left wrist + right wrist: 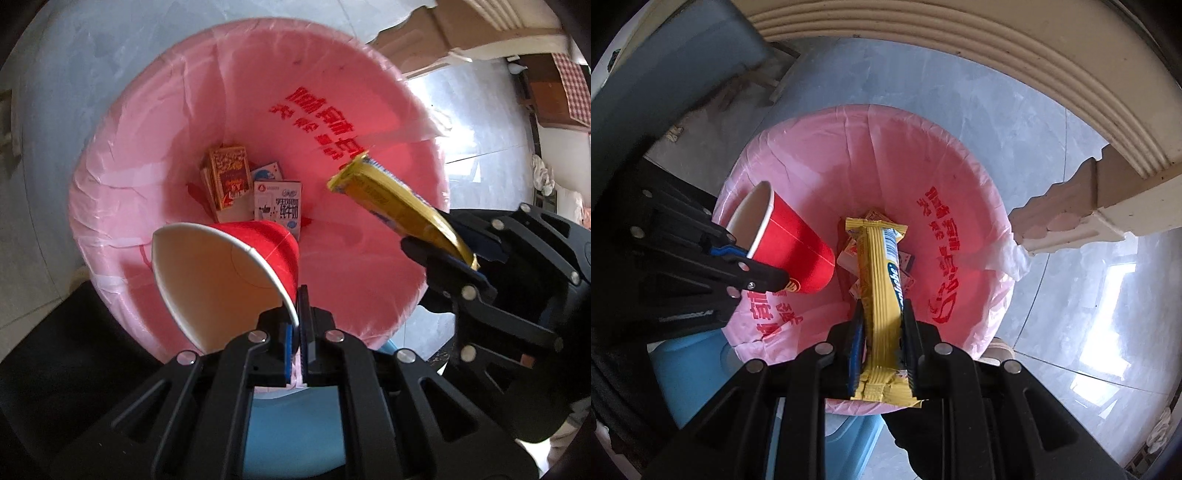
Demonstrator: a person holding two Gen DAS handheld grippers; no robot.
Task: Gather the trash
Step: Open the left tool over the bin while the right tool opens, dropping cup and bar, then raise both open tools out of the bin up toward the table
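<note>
A trash bin lined with a pink bag (122,206) (979,229) sits on the floor below both grippers. My left gripper (298,314) (764,271) is shut on the rim of a red paper cup (221,273) (792,245), which hangs tilted over the bin's near side. My right gripper (882,325) (448,254) is shut on a yellow snack wrapper (881,280) (391,195) that points down into the bin. At the bin's bottom lie a red-and-gold carton (227,179) and a white milk carton (277,201).
Grey tiled floor (74,92) (1015,110) surrounds the bin. A blue container (291,424) (690,365) stands against the bin's near side. Cream carved furniture (1034,66) curves above and right in the right wrist view. Cardboard (443,40) lies beyond the bin.
</note>
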